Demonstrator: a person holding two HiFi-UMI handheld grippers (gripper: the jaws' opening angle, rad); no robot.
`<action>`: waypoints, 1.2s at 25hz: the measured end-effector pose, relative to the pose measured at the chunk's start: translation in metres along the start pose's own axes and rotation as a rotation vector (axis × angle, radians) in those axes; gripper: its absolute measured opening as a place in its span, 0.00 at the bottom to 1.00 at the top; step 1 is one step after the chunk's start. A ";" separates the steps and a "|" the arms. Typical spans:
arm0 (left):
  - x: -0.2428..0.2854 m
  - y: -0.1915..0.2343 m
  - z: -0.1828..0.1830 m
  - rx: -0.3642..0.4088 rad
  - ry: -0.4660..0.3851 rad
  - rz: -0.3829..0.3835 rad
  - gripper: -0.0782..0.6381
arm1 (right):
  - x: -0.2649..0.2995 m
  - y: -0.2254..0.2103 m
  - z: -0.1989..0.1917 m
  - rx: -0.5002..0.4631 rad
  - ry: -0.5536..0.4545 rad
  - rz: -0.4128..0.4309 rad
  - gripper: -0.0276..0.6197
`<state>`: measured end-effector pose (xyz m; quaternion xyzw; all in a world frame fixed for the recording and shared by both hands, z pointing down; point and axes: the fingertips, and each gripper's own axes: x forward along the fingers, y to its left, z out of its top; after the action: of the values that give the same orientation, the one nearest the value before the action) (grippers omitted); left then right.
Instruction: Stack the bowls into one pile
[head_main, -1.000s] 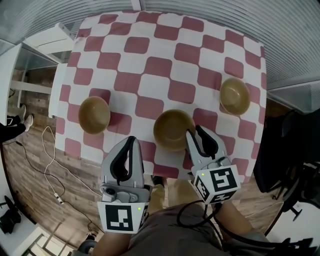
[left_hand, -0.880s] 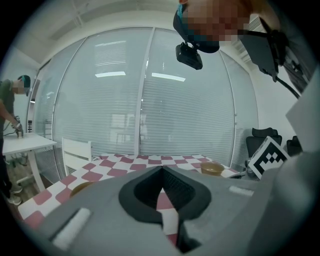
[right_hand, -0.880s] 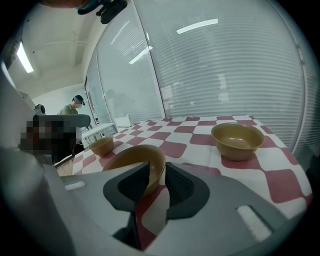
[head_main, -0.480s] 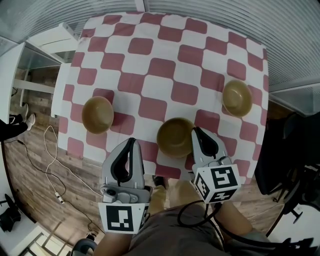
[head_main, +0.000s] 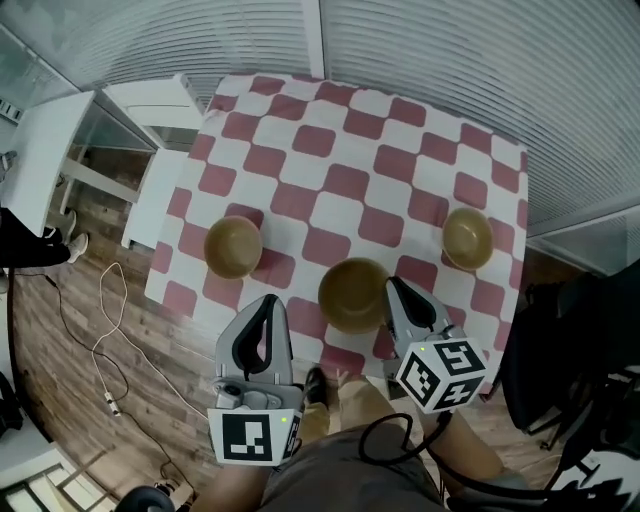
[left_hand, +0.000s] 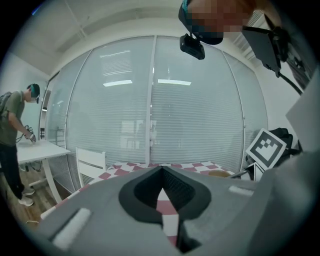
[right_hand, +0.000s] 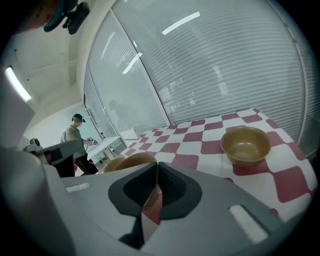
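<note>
Between right tool (head_main: 391, 286) tips, bowl (head_main: 350, 294) seems mouth-up.

Quick count: three in the bowl department, namely the 9 o'clock bowl (head_main: 233, 246), 6 o'clock bowl (head_main: 352, 294) and 3 o'clock bowl (head_main: 467, 238). One checkered worktop (head_main: 350, 150). Two claws: left claw (head_main: 266, 305), right claw (head_main: 393, 287). One white chair (left_hand: 90, 161), one floor cable (head_main: 100, 330).

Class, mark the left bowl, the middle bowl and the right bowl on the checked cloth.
left bowl (head_main: 232, 246), head view, inner bottom.
middle bowl (head_main: 350, 293), head view, inner bottom.
right bowl (head_main: 467, 238), head view, inner bottom.
</note>
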<state>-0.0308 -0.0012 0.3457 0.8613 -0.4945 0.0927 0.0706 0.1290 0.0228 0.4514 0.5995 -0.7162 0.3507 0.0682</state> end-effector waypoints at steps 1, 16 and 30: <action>-0.004 0.001 0.004 -0.005 0.000 0.005 0.11 | -0.003 0.005 0.004 0.007 -0.001 0.009 0.10; -0.034 0.041 0.071 0.022 -0.113 0.177 0.11 | 0.005 0.091 0.092 -0.112 -0.091 0.220 0.10; -0.042 0.094 0.082 0.011 -0.144 0.248 0.11 | 0.044 0.142 0.120 -0.127 -0.102 0.286 0.10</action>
<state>-0.1253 -0.0307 0.2586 0.7985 -0.6003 0.0411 0.0183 0.0271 -0.0784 0.3251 0.5027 -0.8176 0.2802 0.0188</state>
